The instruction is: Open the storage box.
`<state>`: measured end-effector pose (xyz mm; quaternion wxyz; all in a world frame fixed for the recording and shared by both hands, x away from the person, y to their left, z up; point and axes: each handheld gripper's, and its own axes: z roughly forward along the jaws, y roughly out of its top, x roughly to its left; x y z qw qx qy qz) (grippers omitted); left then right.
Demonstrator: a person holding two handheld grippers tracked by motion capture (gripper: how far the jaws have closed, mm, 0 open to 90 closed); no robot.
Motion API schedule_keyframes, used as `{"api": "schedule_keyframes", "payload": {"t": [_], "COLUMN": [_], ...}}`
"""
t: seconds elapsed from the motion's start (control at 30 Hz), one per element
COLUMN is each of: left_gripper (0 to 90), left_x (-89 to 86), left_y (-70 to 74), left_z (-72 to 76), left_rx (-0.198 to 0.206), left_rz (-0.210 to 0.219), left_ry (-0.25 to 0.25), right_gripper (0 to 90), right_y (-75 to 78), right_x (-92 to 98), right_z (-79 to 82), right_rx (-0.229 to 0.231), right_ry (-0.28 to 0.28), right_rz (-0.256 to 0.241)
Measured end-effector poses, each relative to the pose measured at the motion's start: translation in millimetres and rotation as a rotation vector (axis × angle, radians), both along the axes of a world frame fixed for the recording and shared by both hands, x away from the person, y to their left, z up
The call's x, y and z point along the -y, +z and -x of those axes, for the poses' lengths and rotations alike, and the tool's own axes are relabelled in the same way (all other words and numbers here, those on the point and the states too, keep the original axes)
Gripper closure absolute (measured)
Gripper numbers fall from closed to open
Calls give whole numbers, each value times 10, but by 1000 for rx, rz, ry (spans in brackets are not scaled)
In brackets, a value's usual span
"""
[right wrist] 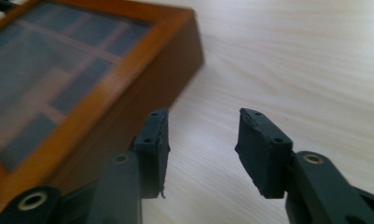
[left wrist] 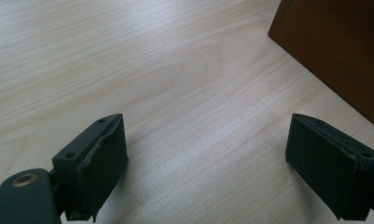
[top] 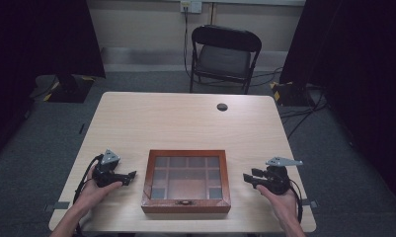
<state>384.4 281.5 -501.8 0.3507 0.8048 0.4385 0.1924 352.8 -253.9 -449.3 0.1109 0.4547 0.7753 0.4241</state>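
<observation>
A shallow wooden box (top: 186,180) with a glass lid over several compartments lies shut near the table's front edge, a small metal clasp (top: 184,202) on its near side. My left gripper (top: 130,177) rests on the table just left of the box, jaws wide open and empty. In the left gripper view its pads (left wrist: 103,163) frame bare wood with the box's side (left wrist: 334,51) at upper right. My right gripper (top: 248,179) sits right of the box, open and empty. In the right gripper view (right wrist: 202,144) the box (right wrist: 68,88) lies close on the left.
The light wooden table (top: 185,123) has a round cable grommet (top: 222,106) near its far edge. A black folding chair (top: 224,57) stands behind the table. Dark curtains hang at both sides, and cables run over the floor at right.
</observation>
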Motion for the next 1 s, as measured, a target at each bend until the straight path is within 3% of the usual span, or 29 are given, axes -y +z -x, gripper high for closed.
{"api": "schedule_keyframes", "payload": {"t": [0.03, 0.07, 0.13, 0.27, 0.4, 0.5, 0.67, 0.8, 1.0], "left_gripper": [119, 119, 119, 119, 119, 119, 119, 119, 119], "left_x": [0, 1, 2, 2, 0, 2, 1, 0, 0], "left_y": [0, 0, -1, -1, 0, -1, 0, 0, 0], "left_z": [0, 0, 0, 0, 0, 0, 0, 0, 0], "left_rx": [0, 0, 1, 0, 0, 1, 0, 0, 0], "left_rz": [0, 0, 2, 2, 0, 2, 1, 1, 1], "left_ry": [0, 0, 2, 2, 0, 2, 1, 0, 0], "right_gripper": [549, 558, 557, 584, 569, 496, 569, 583, 592], "right_y": [0, 92, 135, 313, 396, 443, 588, 598, 445], "right_x": [0, -35, -71, -305, -527, -696, -944, -1070, -1286], "right_z": [0, 20, 34, 114, 147, 126, 102, 113, 152], "right_rx": [0, 19, 28, 62, 75, 71, 94, 99, 61], "right_ry": [0, 49, 77, 181, 247, 275, 366, 402, 483], "right_rz": [0, -34, -32, -52, -49, -33, -30, -49, -62]}}
